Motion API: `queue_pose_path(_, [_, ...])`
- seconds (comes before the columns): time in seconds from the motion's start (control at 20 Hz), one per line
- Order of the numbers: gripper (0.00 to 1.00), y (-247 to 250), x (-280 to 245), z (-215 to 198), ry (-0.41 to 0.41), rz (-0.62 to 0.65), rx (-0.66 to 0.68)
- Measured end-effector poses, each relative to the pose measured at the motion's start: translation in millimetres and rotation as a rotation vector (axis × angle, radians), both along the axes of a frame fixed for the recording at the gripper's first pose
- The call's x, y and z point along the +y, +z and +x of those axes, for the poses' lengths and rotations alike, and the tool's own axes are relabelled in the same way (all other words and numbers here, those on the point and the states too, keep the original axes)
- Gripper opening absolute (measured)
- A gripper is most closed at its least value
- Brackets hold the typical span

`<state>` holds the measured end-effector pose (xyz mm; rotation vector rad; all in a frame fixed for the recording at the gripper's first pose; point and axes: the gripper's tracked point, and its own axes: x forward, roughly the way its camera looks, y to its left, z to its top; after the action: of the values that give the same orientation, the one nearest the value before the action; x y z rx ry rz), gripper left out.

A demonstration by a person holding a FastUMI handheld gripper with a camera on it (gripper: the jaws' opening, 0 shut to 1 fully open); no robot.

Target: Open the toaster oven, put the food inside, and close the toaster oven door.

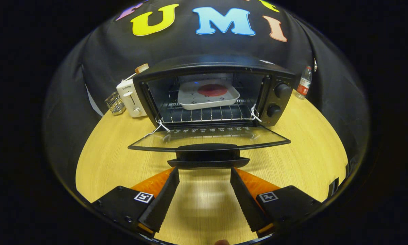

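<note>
At your far left a small wire basket sits beside a white pop-up toaster on the pale wooden table. Next comes the black toaster oven, its glass door folded flat; a white square tray with round red food rests on the rack inside. Your gripper is spread wide, holding nothing, its tips just under the door handle. Far right stands a plastic bottle.

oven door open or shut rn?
Open. The glass door is folded down flat in front of the toaster oven, tray on the rack inside. The open gripper sits under the door handle.
</note>
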<state>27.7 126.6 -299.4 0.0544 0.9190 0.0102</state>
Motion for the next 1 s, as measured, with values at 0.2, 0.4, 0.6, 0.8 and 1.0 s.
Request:
queue_pose_path(0.2, [0.96, 15.2, -1.0, 9.1, 0.031, -0.054, -0.074])
queue_pose_path(0.4, [0.97, 35.4, -1.1, 22.8, 0.036, -0.067, -0.148])
queue_pose_path(0.6, [0.97, 46.9, -6.3, 42.4, 0.050, -0.104, -0.198])
queue_pose_path(0.8, [0.97, 60.0, -14.0, 63.7, 0.029, -0.088, -0.251])
queue_pose_path(1.0, [0.97, 91.3, -23.7, 66.6, 0.022, -0.079, -0.355])
